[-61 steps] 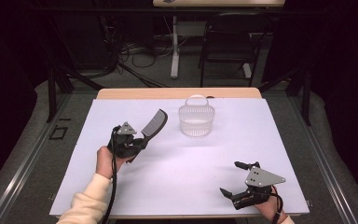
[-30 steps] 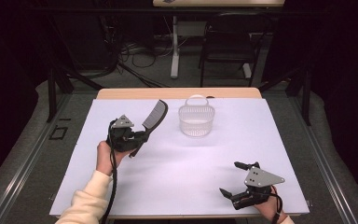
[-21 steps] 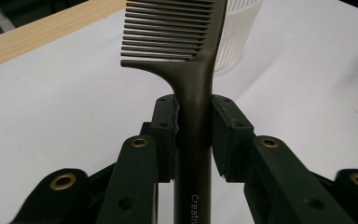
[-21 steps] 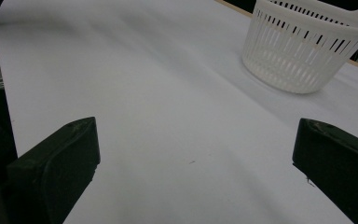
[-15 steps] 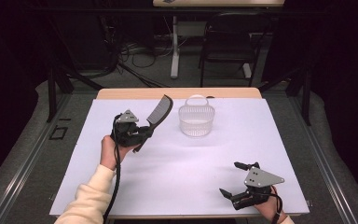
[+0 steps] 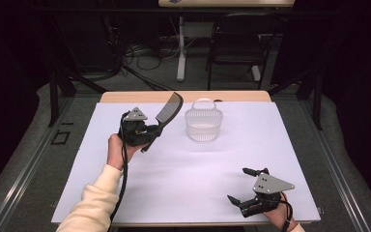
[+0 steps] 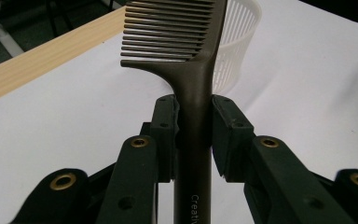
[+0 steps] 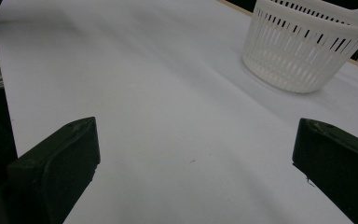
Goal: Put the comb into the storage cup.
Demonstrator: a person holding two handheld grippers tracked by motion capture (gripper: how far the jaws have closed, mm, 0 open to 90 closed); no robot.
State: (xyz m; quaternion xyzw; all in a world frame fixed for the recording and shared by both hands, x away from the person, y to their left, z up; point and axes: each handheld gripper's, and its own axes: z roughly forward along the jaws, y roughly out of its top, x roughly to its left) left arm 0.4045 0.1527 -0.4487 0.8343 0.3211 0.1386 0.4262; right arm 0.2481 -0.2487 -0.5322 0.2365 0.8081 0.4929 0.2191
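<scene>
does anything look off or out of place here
Nothing stands out. The left gripper holds the comb squarely by its handle, teeth intact. The white basket stands upright and looks undamaged. The right gripper rests open near the table's front edge.

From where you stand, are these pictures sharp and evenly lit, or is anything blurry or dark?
High view: the white table is brightly lit, the room behind it nearly black. Left gripper view: the comb is sharp, though the basket behind it is soft. Right gripper view: the black fingers near the lens are slightly blurred, and the basket casts only a faint shadow.
</scene>
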